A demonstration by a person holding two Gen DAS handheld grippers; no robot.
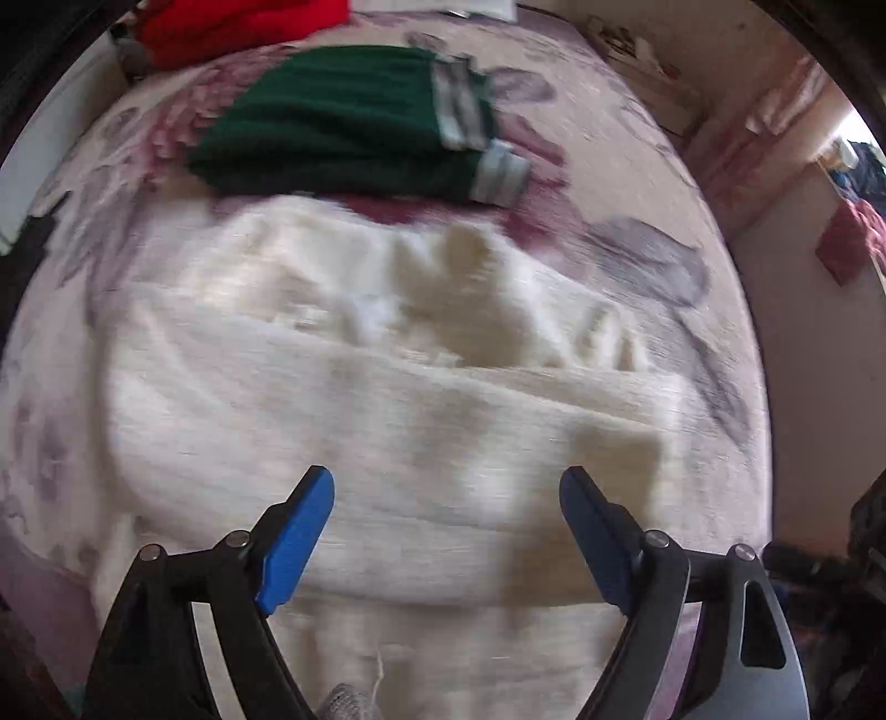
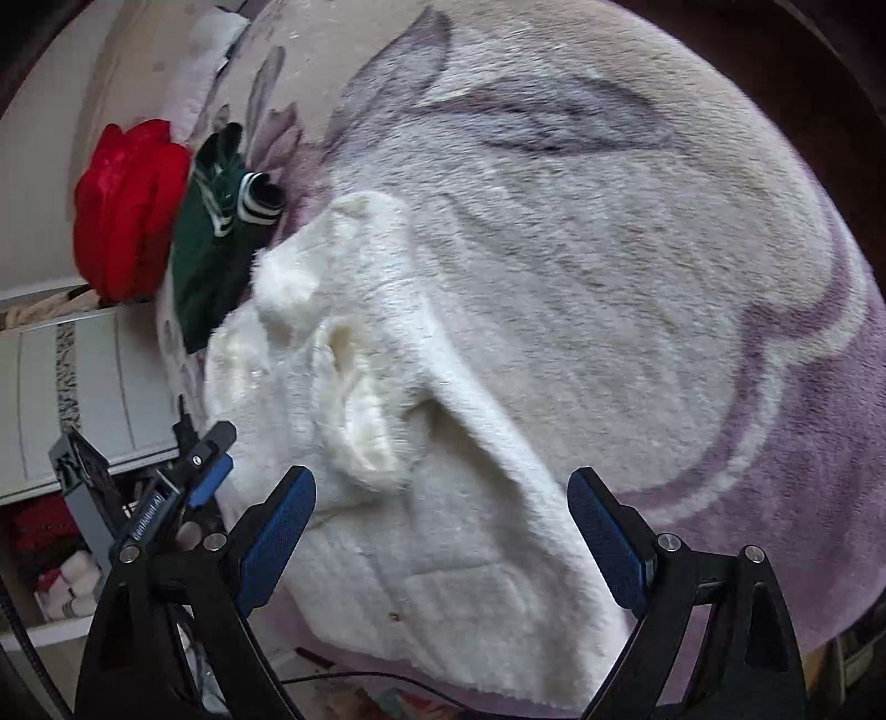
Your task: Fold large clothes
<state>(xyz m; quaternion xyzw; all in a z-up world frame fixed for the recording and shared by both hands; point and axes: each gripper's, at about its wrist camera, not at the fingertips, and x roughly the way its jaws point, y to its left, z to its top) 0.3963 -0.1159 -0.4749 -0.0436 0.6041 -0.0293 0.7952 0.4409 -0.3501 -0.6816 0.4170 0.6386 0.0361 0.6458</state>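
Observation:
A large cream fluffy garment (image 1: pixel 387 399) lies partly folded on the floral bed blanket (image 1: pixel 653 183). It also shows in the right wrist view (image 2: pixel 432 454). My left gripper (image 1: pixel 446 487) is open and empty, just above the garment's near part. My right gripper (image 2: pixel 442 487) is open and empty, hovering over the garment's near edge. The left gripper's blue fingertip (image 2: pixel 210 479) shows at the garment's left side in the right wrist view.
A folded dark green garment with striped cuffs (image 1: pixel 343 127) lies beyond the cream one, also in the right wrist view (image 2: pixel 213 249). A red garment (image 1: pixel 238 22) lies behind it, also at the left (image 2: pixel 127 210). A white cabinet (image 2: pixel 83 393) stands left of the bed.

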